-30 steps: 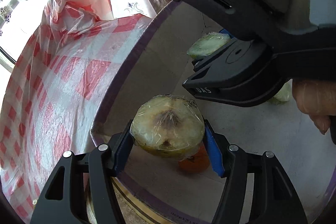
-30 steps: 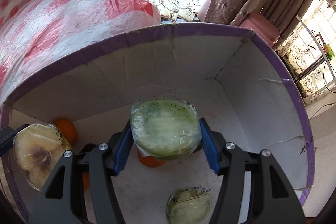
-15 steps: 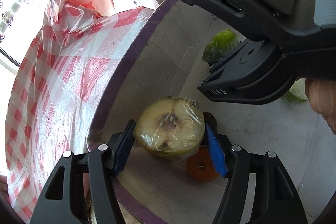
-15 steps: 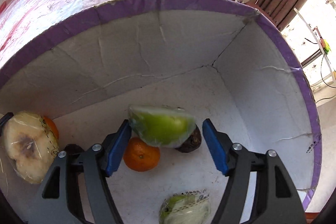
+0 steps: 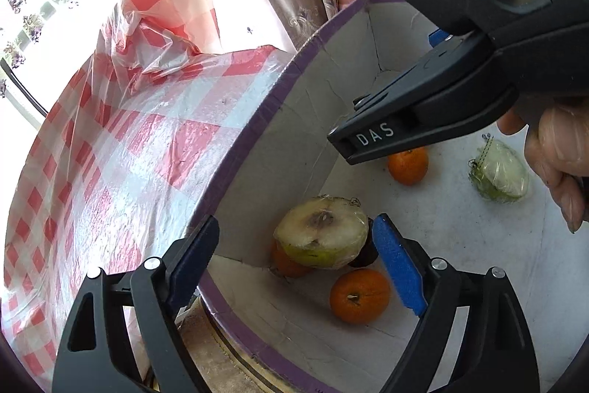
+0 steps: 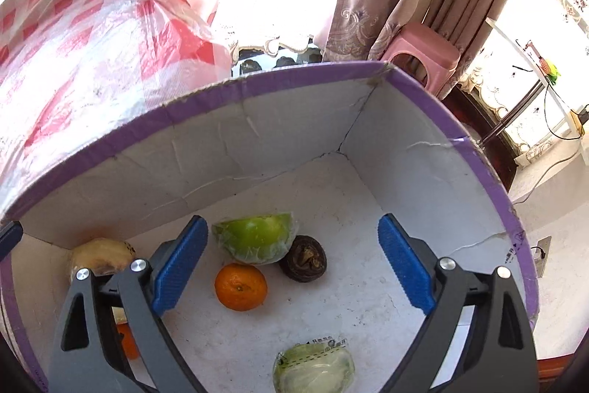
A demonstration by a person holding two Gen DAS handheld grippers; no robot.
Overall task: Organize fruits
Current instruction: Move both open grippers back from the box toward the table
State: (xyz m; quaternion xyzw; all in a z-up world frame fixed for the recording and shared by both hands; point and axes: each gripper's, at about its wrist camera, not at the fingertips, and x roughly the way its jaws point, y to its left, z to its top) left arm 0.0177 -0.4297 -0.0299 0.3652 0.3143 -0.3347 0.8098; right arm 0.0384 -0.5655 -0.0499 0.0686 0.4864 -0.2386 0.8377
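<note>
Fruit drop done: left claw (image 5: 294, 264) and right claw (image 6: 291, 267) both wide, jaws just opening, nothing gripped. Wrapped pale half (image 5: 322, 236) rests on oranges at box (image 6: 279, 80) corner; wrapped green half (image 6: 256, 238) lies on box floor beside orange (image 6: 241, 286), released for sorting.

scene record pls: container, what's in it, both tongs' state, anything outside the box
container: white box with purple rim
wrapped pieces: browned cut half, green half, pale half
oranges: one mid-floor, one near the left tongs
dark fruit: beside the green half
left tongs: open, just widened, off the browned half
right tongs: open, just widened, nothing gripped
outside: red-checked plastic bag
</note>
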